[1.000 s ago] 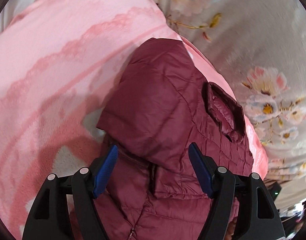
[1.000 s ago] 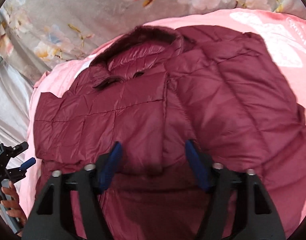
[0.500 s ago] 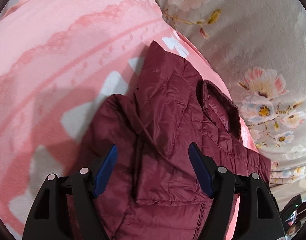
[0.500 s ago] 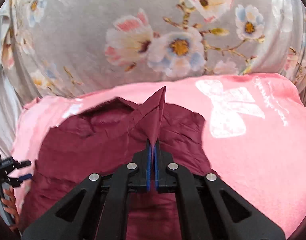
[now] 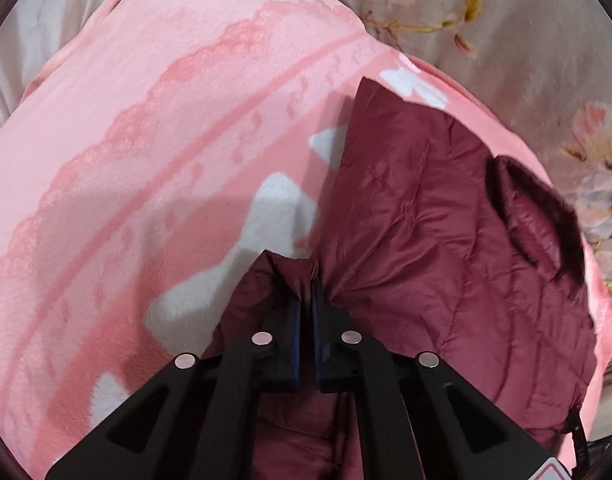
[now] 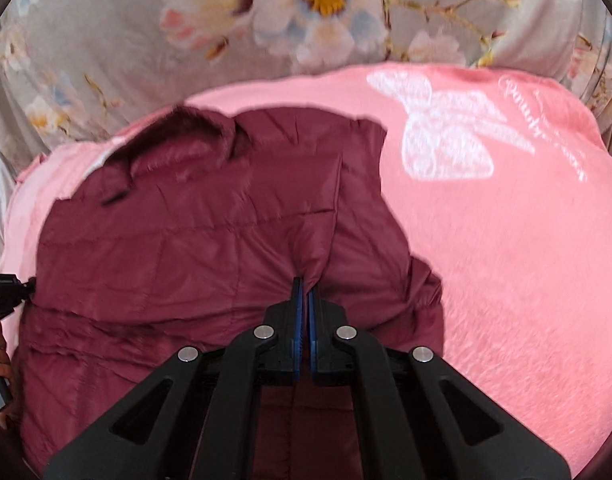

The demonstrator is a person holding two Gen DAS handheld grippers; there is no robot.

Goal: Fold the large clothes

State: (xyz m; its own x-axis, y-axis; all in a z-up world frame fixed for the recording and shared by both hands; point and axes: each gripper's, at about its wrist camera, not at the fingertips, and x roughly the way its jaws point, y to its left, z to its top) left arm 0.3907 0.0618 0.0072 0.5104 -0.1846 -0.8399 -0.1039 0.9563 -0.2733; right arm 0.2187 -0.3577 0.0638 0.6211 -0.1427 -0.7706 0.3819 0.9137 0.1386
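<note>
A maroon quilted puffer jacket with a dark furry collar lies on a pink blanket. My left gripper is shut on a bunched fold of the jacket at its near left edge. In the right wrist view the same jacket spreads left of centre, collar at the far side. My right gripper is shut on a pinched ridge of the jacket fabric near its right side. The jacket's near part is hidden under both grippers.
The pink blanket with a white butterfly print extends to the right. A grey floral bedcover lies beyond it. The left hand with its gripper shows at the right view's left edge.
My left gripper has shut on the jacket's edge; it was open before. My right gripper stays shut on the fabric and has lowered it, so the jacket lies flatter and wider.
</note>
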